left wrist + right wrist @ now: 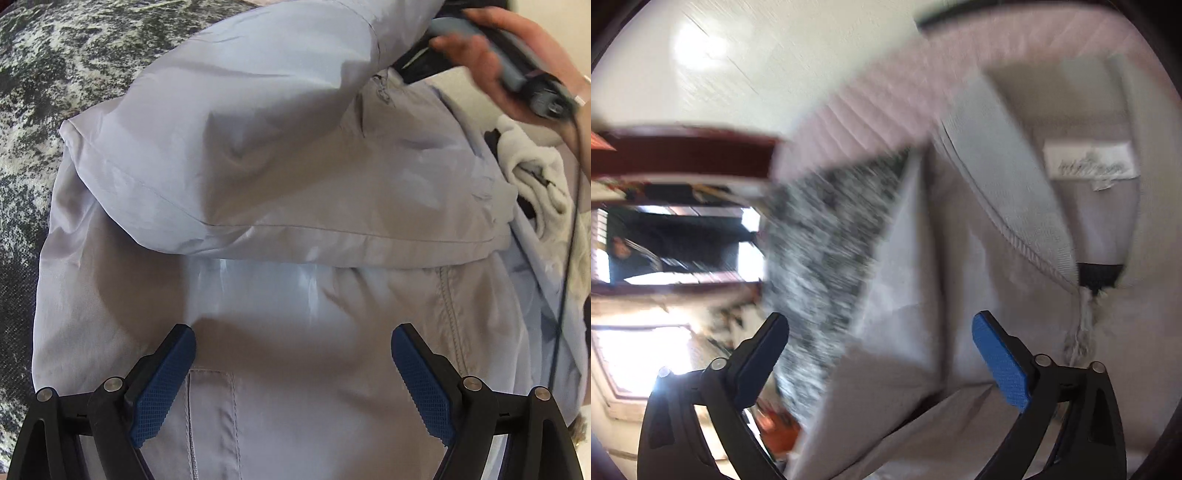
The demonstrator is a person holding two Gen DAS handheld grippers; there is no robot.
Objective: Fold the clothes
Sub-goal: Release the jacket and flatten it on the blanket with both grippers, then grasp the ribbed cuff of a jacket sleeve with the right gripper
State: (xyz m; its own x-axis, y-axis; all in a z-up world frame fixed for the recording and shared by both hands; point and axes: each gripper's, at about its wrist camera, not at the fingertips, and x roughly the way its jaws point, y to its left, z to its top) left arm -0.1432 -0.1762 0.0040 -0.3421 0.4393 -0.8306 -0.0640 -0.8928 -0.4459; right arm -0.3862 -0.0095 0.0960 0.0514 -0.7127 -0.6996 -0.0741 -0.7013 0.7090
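Note:
A pale lilac-grey jacket (295, 184) lies spread out in the left wrist view, one sleeve (229, 122) folded across its body. My left gripper (293, 334) hovers open just over the lower part of the jacket, nothing pinched between its blue pads (162, 387). At top right a hand (491, 55) holds the other gripper tool near the jacket's shoulder. The right wrist view is blurred: my right gripper (881, 321) stands wide open over the jacket (960, 277), close to its zipper edge (1015, 229) and neck label (1089, 162). No fabric is gripped.
A black-and-white speckled cover (55, 74) lies under the jacket. A white fluffy cloth (532, 177) sits at the right, crossed by a dark cable (565, 258). In the right wrist view pink ribbed fabric (886, 103) and a dark wooden frame (683, 155) show beyond.

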